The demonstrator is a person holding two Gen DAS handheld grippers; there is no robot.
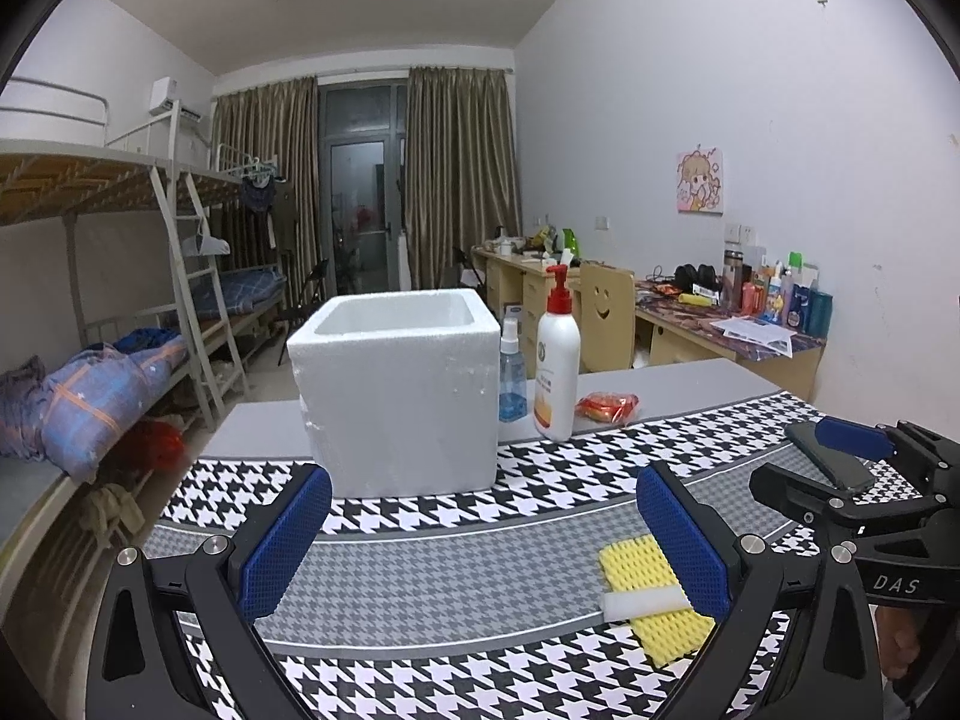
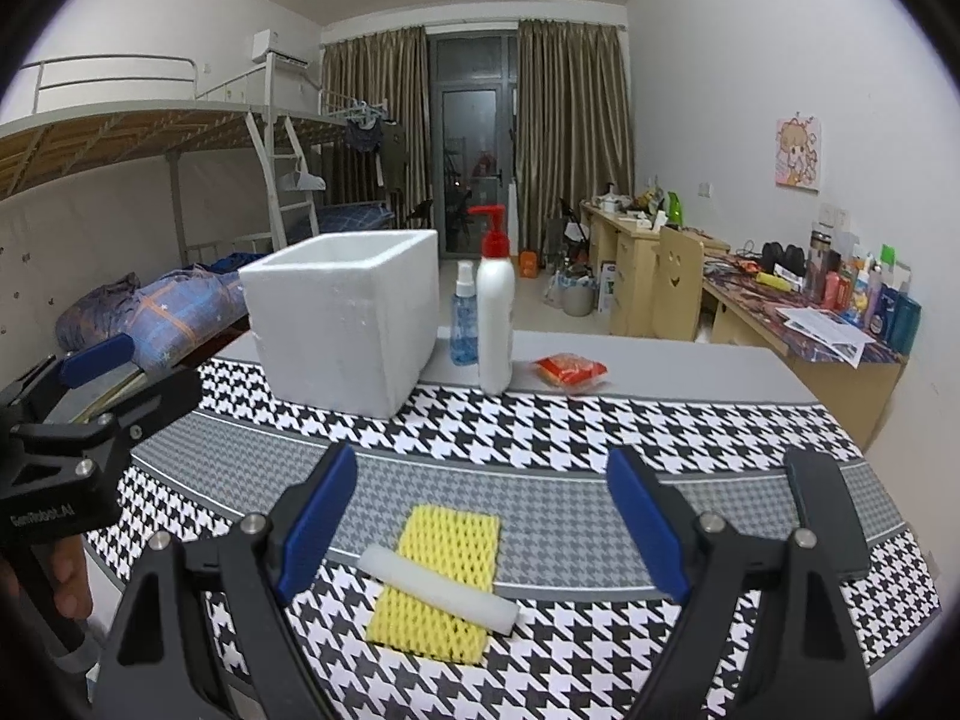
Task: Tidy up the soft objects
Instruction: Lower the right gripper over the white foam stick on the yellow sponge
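Left tongs were spread wide, holding nothing, above the worktop. Right tongs were also spread wide and empty, over the yellow foam net, which lay flat with a white foam strip across it. The foam box stood behind.

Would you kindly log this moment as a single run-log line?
stage: approach | left gripper: open, empty | right gripper: open, empty | white foam strip: across yellow foam net on cloth | foam box: upright
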